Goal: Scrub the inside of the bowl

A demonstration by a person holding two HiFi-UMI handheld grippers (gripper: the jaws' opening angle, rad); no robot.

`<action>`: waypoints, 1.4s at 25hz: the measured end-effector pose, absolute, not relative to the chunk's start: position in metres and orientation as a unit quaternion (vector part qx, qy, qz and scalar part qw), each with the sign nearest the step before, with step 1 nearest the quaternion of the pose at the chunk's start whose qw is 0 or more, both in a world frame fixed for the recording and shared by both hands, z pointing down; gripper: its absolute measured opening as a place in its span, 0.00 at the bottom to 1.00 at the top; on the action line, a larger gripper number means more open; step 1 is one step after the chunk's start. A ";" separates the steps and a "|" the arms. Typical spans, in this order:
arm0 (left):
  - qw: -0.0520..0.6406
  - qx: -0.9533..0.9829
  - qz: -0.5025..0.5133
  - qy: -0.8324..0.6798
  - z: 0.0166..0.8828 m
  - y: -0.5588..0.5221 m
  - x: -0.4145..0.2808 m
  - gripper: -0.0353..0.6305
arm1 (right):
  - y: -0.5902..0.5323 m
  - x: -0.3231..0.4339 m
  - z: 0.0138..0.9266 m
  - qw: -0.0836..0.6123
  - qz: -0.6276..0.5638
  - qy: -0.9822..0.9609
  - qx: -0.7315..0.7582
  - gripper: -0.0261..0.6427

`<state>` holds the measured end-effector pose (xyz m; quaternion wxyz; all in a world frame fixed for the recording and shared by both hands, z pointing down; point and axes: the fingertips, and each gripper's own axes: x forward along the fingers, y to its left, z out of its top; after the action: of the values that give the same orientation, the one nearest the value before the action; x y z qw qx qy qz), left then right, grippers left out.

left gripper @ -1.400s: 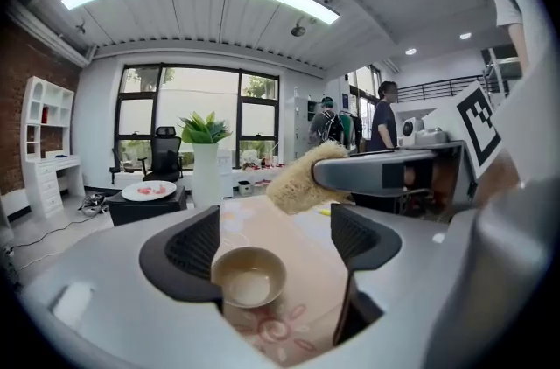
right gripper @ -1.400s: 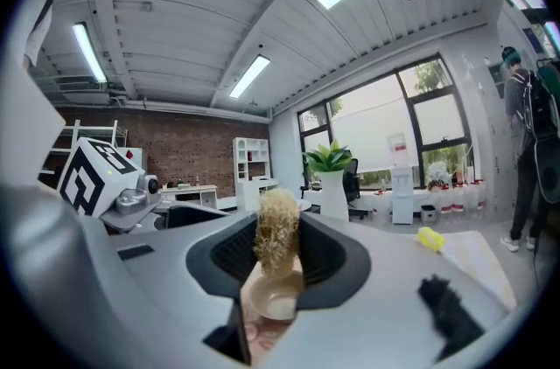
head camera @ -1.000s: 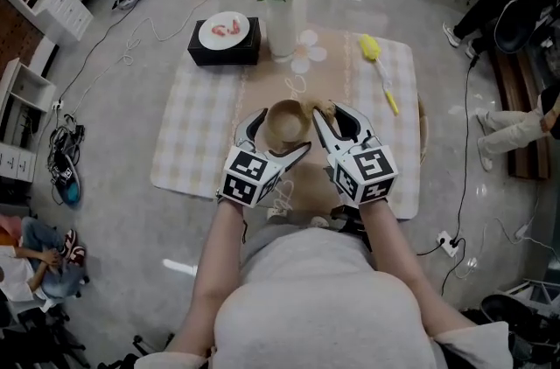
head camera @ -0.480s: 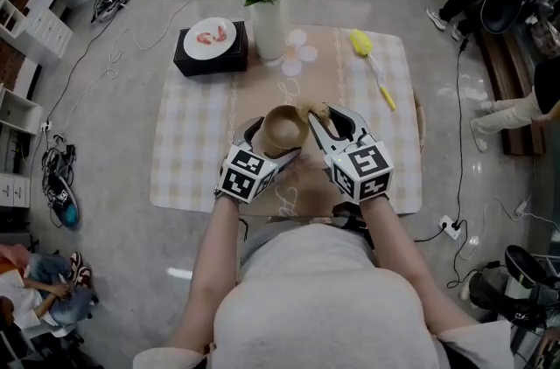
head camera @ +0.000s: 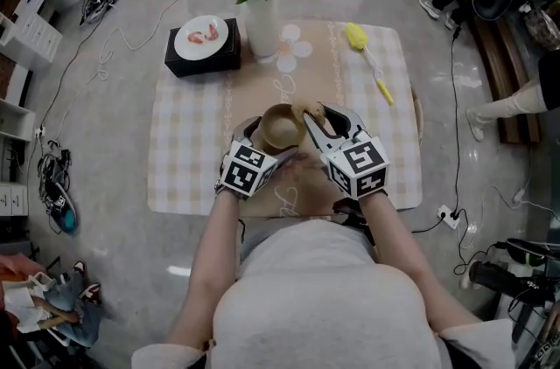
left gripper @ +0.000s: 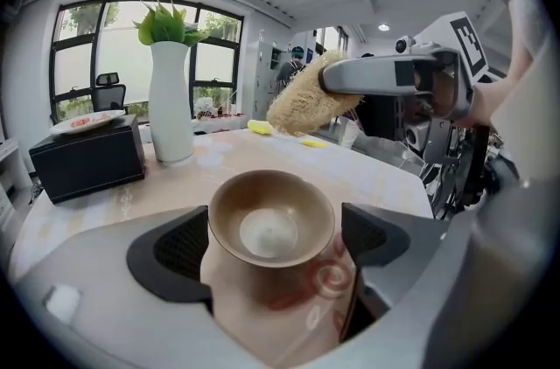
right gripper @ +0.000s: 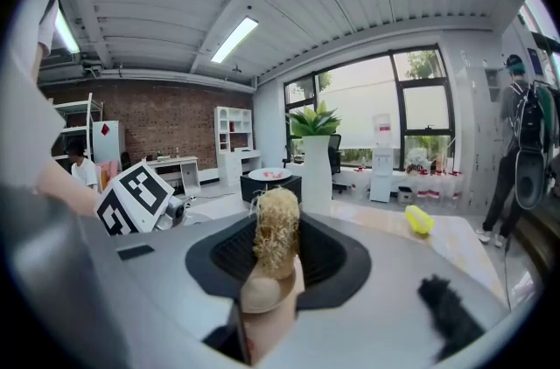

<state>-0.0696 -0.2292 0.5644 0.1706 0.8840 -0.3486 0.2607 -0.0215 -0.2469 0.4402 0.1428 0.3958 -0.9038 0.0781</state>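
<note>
Looking at how far along this is, I'd say the actual scrubbing isn't happening at this moment. The left gripper (left gripper: 276, 243) has its jaws closed in on the sides of the small brown round bowl (head camera: 282, 128), pinning it at the near middle of the beige checked tablecloth (head camera: 188, 140), right in front of the person. The right gripper (right gripper: 276, 252) is clamped on a straw-coloured fibrous scrubber (right gripper: 276, 223), and from the left gripper view that scrubber hangs above and beyond the bowl's rim, not down inside it — so the whole inside looks left to do. There's a pale patch at the bottom of the bowl; glare or residue, I can't tell. Nothing really blocks the way: the tall white vase with a green plant (head camera: 261, 26), the black box with a white plate on top (head camera: 203, 44) and the yellow long-handled brush (head camera: 367, 52) all sit at the far side of the cloth, well apart from the bowl. Only tight spot I'd guess is the two grippers crowding each other over the rim.
</note>
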 end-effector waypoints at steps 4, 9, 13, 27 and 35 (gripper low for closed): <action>0.154 0.883 0.267 -0.355 0.563 -0.234 -0.069 0.78 | -0.248 -0.024 0.447 0.151 0.087 -0.905 0.389 0.20; 0.147 0.882 0.277 -0.351 0.572 -0.233 -0.070 0.76 | -0.254 -0.021 0.450 0.145 0.106 -0.902 0.392 0.20; 0.152 0.881 0.285 -0.347 0.573 -0.229 -0.071 0.76 | -0.256 -0.021 0.453 0.152 0.115 -0.904 0.383 0.20; 0.151 0.882 0.292 -0.337 0.574 -0.229 -0.070 0.75 | -0.260 -0.085 0.490 0.250 0.127 -0.928 0.244 0.20; 0.152 0.883 0.296 -0.332 0.574 -0.229 -0.070 0.75 | -0.274 -0.087 0.504 0.269 0.147 -0.921 0.240 0.20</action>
<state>-0.0701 -0.2288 0.5743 0.1517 0.8827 -0.3322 0.2957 -0.0870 -0.2743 0.5044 0.2693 0.2397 -0.9211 0.1469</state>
